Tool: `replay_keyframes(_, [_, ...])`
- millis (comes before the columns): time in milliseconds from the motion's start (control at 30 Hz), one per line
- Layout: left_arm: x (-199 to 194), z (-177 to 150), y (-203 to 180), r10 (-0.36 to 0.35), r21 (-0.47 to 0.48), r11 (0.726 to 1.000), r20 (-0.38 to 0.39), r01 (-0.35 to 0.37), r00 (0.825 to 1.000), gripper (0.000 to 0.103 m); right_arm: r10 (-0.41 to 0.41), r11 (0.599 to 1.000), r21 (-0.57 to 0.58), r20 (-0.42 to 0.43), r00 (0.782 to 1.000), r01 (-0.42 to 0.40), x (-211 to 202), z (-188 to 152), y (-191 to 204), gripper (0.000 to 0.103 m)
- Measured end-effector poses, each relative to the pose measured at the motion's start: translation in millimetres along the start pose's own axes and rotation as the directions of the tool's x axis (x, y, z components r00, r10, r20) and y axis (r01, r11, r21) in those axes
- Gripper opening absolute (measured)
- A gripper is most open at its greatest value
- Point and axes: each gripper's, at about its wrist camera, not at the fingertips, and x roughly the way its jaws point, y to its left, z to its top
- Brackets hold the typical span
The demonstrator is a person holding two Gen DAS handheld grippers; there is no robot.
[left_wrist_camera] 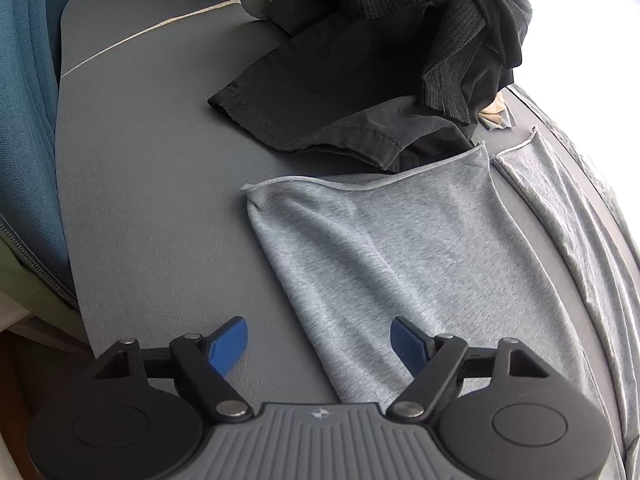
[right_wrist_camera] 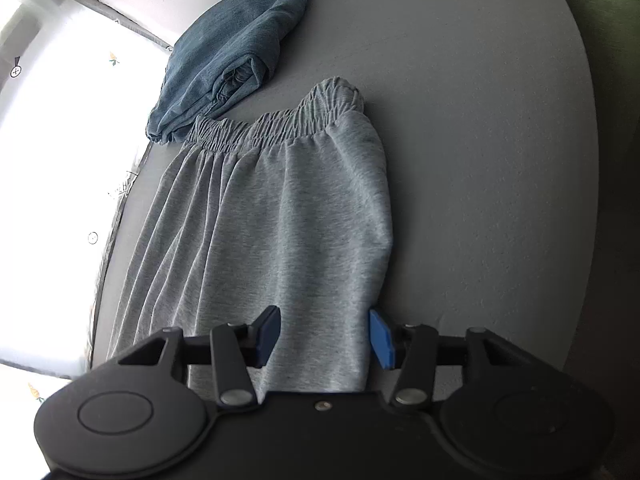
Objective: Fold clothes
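Left gripper [left_wrist_camera: 319,346]: blue-padded fingers [left_wrist_camera: 228,344] spread wide, holding nothing, poised above the grey table [left_wrist_camera: 152,200]. One pad sits over bare table, the other over the near edge of a leg of the grey sweatpants [left_wrist_camera: 384,264]; contact cannot be told.

Right gripper [right_wrist_camera: 325,338]: fingers [right_wrist_camera: 382,338] parted, nothing clamped, straddling the sweatpants [right_wrist_camera: 280,216] near their right-hand edge, with cloth running between the pads.

Grey sweatpants: heathered jersey, spread flat on the table; two leg ends with pale hems toward the black pile, gathered elastic waistband [right_wrist_camera: 276,120] at the opposite end, long soft creases down the length.

Black clothes pile [left_wrist_camera: 380,40]: heaped just beyond the leg hems, ribbed knit on top, a flat hemmed piece below.

Folded blue denim garment [right_wrist_camera: 228,60]: beside the waistband at the table's edge.

No containers visible.
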Motion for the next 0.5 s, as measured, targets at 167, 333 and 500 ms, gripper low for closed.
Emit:
replay_keyframes(167, [-0.5,8.7,14.5,-0.034,-0.033,0.999,0.008,0.035,0.999,0.054,-0.042,0.997,-0.058,0.011,0.999,0.043,5.2,-0.8,7.6,0.049])
replay_keyframes(333, [3.9,19.6,17.2,-0.058,-0.034,0.998,0.031,0.059,0.998,0.040,-0.057,0.997,-0.041,0.031,0.998,0.058,8.7,3.5,7.6,0.049])
replay_keyframes(500, [15.1,36.6,13.9,-0.035,-0.017,0.999,0.043,0.036,0.998,0.038,-0.079,0.996,-0.035,0.061,0.995,0.081,8.3,10.5,8.5,0.050])
